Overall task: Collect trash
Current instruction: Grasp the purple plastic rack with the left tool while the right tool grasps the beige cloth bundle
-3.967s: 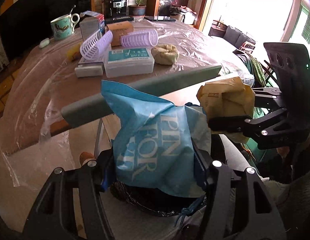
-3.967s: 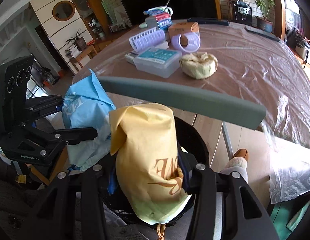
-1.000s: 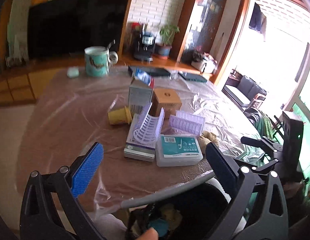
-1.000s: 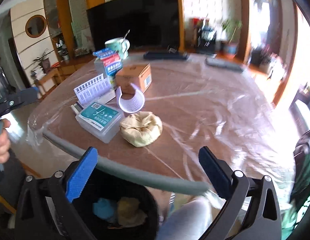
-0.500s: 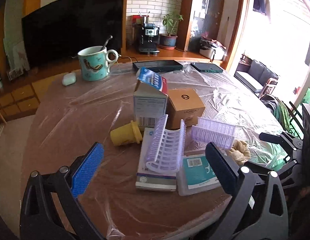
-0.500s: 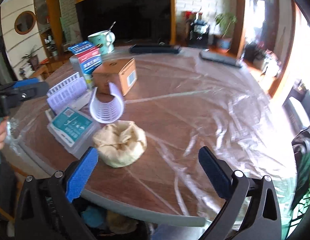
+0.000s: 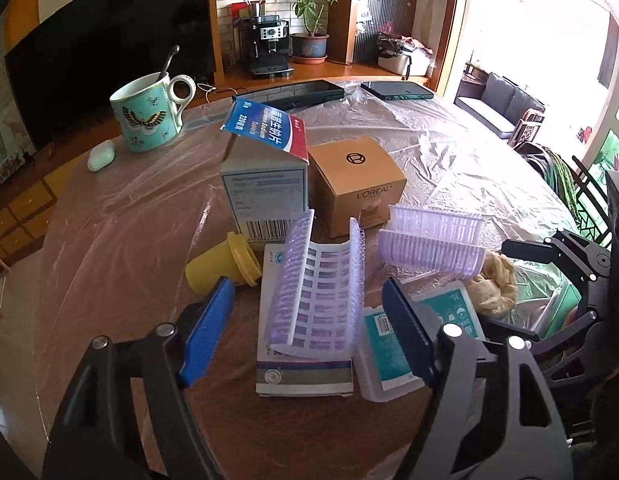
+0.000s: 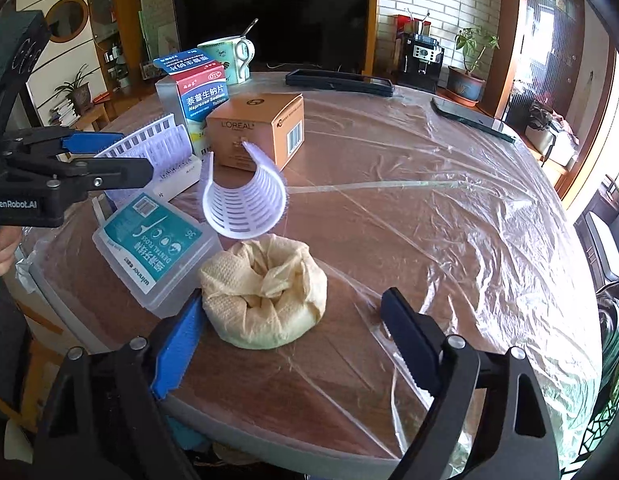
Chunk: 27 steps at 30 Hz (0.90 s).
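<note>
We see the round table (image 8: 429, 208), wrapped in clear plastic film (image 8: 449, 152), filling both views. Our left hand-held gripper (image 7: 309, 324) hangs with its blue pads spread wide and holding nothing, over a curved lilac plastic tray (image 7: 317, 280) that lies on a flat white box (image 7: 305, 380). Our right hand-held gripper (image 8: 293, 336) is equally wide apart and empty, its pads flanking a crumpled yellow paper wad (image 8: 265, 292) at the table's near edge.

In the right wrist view, a clear dental floss box (image 8: 153, 244) with a teal label sits at 9 o'clock of the wad, touching it or nearly so. A second curved lilac tray (image 8: 245, 200) stands at 12 o'clock of the wad. Beyond it is a tan L'OREAL carton (image 8: 257, 132), with a blue-and-red Naproxen tablet box (image 8: 197, 92) at its 9 o'clock.

In the left wrist view, a butterfly mug (image 7: 149, 112) holding a spoon stands at the far left, a white earbud case (image 7: 101, 156) just beside it. A yellow cap (image 7: 221, 268) lies on its side at 9 o'clock of the white box.
</note>
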Available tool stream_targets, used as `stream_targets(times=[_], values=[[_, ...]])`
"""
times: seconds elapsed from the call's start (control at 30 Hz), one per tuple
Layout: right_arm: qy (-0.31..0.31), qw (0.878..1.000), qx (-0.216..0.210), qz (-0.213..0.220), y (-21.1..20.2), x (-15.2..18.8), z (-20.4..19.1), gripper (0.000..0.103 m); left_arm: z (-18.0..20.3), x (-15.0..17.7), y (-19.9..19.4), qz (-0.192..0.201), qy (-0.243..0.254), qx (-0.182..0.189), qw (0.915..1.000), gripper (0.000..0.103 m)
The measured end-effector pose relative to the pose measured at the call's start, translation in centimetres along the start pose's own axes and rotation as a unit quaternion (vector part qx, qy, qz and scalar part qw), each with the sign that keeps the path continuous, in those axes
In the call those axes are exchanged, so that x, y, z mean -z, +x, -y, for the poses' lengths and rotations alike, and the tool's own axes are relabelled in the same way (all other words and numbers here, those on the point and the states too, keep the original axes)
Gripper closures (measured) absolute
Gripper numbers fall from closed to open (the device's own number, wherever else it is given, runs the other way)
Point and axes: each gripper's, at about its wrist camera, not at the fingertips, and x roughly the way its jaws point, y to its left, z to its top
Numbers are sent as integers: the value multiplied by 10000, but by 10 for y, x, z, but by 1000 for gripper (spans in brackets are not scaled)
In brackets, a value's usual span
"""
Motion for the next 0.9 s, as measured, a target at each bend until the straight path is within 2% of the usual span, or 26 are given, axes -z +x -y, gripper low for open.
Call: stream_targets(times=[0.07, 0.13, 0.2, 0.23, 0.3, 0.43, 0.67, 0.9], values=[[-17, 10000, 17, 7, 1, 0, -1, 18, 0, -1, 2, -14, 5, 27, 10000, 27], [4, 10000, 23, 37, 0, -2, -1, 23, -1, -2, 6, -91, -20, 117, 9999, 33], [-15, 10000, 3, 76, 0, -2, -1, 34, -3, -2, 7, -118, -90, 197, 9997, 39], [-18, 10000, -4, 93, -1, -3, -1, 38, -3, -2, 7, -101, -89, 159, 9998, 47], [2, 9999, -2, 137, -2, -3, 0, 52, -4, -1, 7, -72, -76, 93, 9999, 57], [205, 9995, -149, 197, -4, -3, 7, 53, -4, 2, 4, -72, -130, 204, 9997, 59], [351, 9981, -329, 375, -16, -1, 15, 53, 0, 5, -6, 95, -95, 30, 9999, 59], [493, 9969, -465, 408, -27, 3, 22, 53, 6, 9, -17, 179, -129, 74, 9997, 59]])
